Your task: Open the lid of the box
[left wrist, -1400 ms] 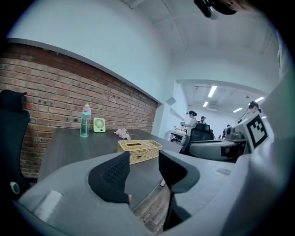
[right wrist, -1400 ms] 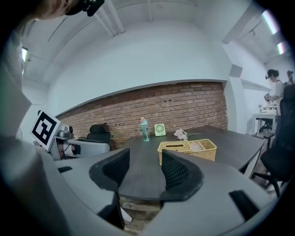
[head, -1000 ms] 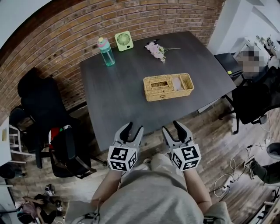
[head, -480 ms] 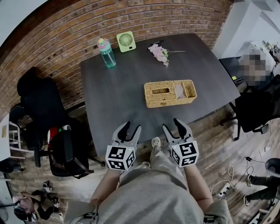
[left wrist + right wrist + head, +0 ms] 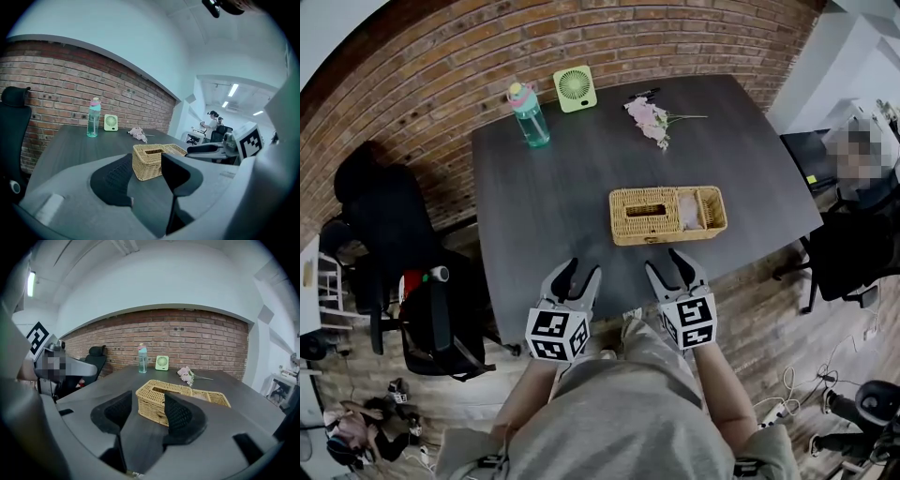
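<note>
1. A room with a brick wall (image 5: 441, 56) at the back and a dark table (image 5: 544, 206) in the middle; wooden floor (image 5: 769, 309) and black chairs (image 5: 375, 225) around.
2. On the far side of the table: a green bottle (image 5: 528, 112), a small green fan (image 5: 574, 88) and pink flowers (image 5: 649, 118), all well apart from the task's thing.
3. Nearer to the front edge, right of the middle: the woven box (image 5: 666, 225), long and low. Slotted lid (image 5: 643, 202) lying flat over the left part, apparently closed. An open compartment (image 5: 701, 208) at the right end, with something pale inside, hard to identify.
4. Left gripper (image 5: 579, 274) held at the table's near edge, fingers spread, nothing between them; only the box seen farther away through the gap.
5. Right gripper (image 5: 667, 266) beside it, nearer to the box but not touching it; fingers also spread and empty.
6. Judged progress: at the very beginning. No grip on the lid, no lift. Left to do: to bring a gripper to the lid's edge, to take hold and to raise it, probably with the other gripper steadying the box.
</note>
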Action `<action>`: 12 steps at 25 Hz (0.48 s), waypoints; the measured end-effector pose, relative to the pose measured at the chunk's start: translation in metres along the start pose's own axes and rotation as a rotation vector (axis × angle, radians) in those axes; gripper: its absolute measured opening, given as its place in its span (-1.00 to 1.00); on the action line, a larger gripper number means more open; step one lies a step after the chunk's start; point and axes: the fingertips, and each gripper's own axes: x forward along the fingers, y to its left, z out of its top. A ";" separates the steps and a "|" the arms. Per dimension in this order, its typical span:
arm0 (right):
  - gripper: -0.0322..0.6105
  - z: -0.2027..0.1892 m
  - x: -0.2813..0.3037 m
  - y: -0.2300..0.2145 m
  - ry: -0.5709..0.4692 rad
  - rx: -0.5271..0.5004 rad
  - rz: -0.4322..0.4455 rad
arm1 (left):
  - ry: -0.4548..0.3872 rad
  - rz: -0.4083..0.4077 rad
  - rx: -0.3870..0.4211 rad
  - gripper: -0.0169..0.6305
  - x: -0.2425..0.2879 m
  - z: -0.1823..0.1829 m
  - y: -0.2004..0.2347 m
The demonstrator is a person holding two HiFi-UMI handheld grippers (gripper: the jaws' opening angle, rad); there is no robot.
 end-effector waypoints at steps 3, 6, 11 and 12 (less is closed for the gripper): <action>-0.23 -0.005 0.016 -0.006 0.020 -0.006 0.012 | 0.002 0.001 -0.010 -0.36 0.015 0.002 0.004; -0.22 -0.009 0.029 -0.011 0.043 -0.013 0.024 | 0.003 0.004 -0.008 -0.36 0.028 0.006 0.006; -0.22 -0.021 0.051 -0.023 0.094 -0.078 0.042 | 0.004 0.023 -0.009 -0.36 0.045 0.012 0.009; -0.22 -0.023 0.055 -0.025 0.105 -0.096 0.047 | 0.004 0.027 -0.010 -0.36 0.048 0.013 0.009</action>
